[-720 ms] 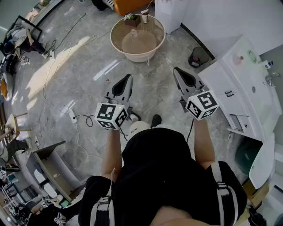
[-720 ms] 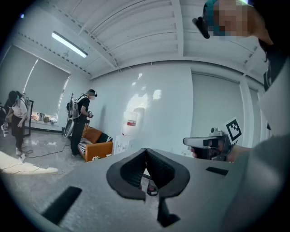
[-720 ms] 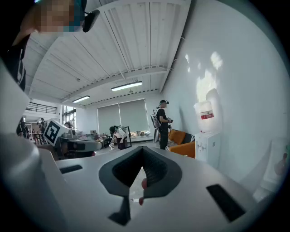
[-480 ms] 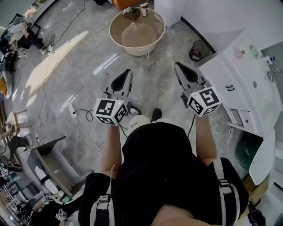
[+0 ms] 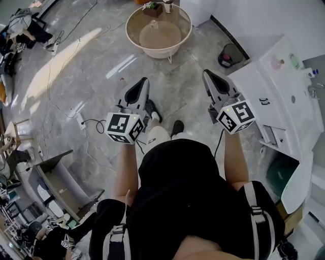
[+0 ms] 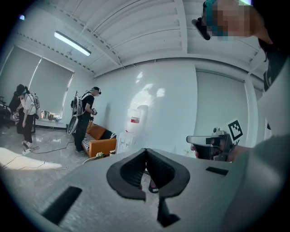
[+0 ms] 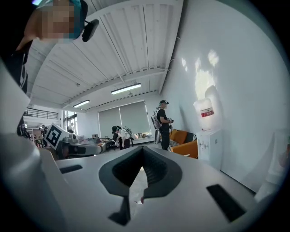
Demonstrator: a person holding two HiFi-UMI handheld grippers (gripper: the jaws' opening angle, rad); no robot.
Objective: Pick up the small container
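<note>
The left gripper (image 5: 143, 81) and right gripper (image 5: 206, 73) both have their jaws pressed together on nothing, well short of the round table (image 5: 152, 53). The small container (image 5: 166, 6) stands at the table's far edge, beside a potted plant (image 5: 151, 8).

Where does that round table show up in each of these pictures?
Head view: round table, top centre.
Left gripper view: low, left of centre, only its rim showing.
Right gripper view: not in it.
Shared landmark: orange sofa, in both gripper views.
</note>
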